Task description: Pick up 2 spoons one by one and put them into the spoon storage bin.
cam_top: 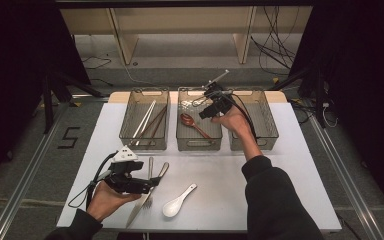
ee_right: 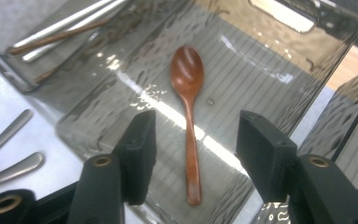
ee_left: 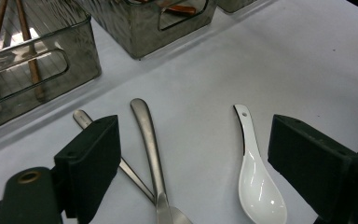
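Nearest the high camera, the left gripper rests low over the white table at about 7 o'clock, jaws wide open and empty; knife and fork handles lie between them, with the white spoon just to its 3 o'clock. Right gripper hangs over the middle basket at about 12 o'clock, jaws parted and clear of the wooden spoon, which lies flat on the basket floor directly beneath. Chopsticks occupy the left basket.
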Tool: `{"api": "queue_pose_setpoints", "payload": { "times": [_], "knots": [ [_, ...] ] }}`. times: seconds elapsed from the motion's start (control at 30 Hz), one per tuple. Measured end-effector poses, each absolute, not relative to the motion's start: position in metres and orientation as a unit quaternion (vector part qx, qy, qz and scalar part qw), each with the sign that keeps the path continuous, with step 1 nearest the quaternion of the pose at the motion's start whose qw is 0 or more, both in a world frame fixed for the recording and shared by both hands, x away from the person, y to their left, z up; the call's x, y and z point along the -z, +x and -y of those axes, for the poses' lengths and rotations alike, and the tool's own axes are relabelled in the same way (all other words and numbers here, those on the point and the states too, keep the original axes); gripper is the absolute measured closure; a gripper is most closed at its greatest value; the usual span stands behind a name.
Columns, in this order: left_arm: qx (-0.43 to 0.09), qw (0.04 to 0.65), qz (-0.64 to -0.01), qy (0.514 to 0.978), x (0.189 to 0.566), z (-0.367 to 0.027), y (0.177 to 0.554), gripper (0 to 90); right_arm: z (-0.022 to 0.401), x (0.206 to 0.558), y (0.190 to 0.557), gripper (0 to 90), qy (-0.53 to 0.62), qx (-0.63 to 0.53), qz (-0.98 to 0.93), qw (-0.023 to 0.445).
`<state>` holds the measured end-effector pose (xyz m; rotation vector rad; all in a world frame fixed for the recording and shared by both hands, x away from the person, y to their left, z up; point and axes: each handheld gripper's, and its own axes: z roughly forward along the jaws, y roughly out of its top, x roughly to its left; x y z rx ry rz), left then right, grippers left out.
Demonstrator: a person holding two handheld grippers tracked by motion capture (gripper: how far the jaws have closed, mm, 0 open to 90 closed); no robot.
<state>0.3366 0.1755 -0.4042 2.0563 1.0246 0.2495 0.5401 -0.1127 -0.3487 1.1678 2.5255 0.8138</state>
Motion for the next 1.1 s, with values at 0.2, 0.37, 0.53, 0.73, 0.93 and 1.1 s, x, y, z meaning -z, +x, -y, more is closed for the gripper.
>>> {"api": "queue_pose_setpoints", "payload": {
  "times": [0.2,0.37,0.53,0.73,0.93,1.1],
  "knots": [
    [-0.099,0.4,-0.406,0.816,0.404,-0.174,0.336,16.4,0.127,0.337,0.52,42.3,0.386,-0.308,-0.861,0.123],
    [-0.099,0.398,-0.405,0.817,0.404,-0.174,0.337,16.4,0.137,0.336,0.504,39.2,0.387,-0.319,-0.857,0.12],
    [-0.095,0.398,-0.407,0.816,0.405,-0.175,0.337,16.4,0.149,0.339,0.49,37.4,0.381,-0.328,-0.855,0.123],
    [-0.091,0.398,-0.409,0.816,0.405,-0.174,0.337,16.3,0.165,0.341,0.471,36.3,0.382,-0.344,-0.849,0.126],
    [-0.092,0.396,-0.41,0.816,0.404,-0.174,0.338,16.2,0.174,0.344,0.447,35.2,0.378,-0.353,-0.848,0.121],
    [-0.093,0.397,-0.411,0.815,0.404,-0.175,0.338,16.2,0.181,0.35,0.431,33.4,0.378,-0.337,-0.857,0.097]
  ]
}}
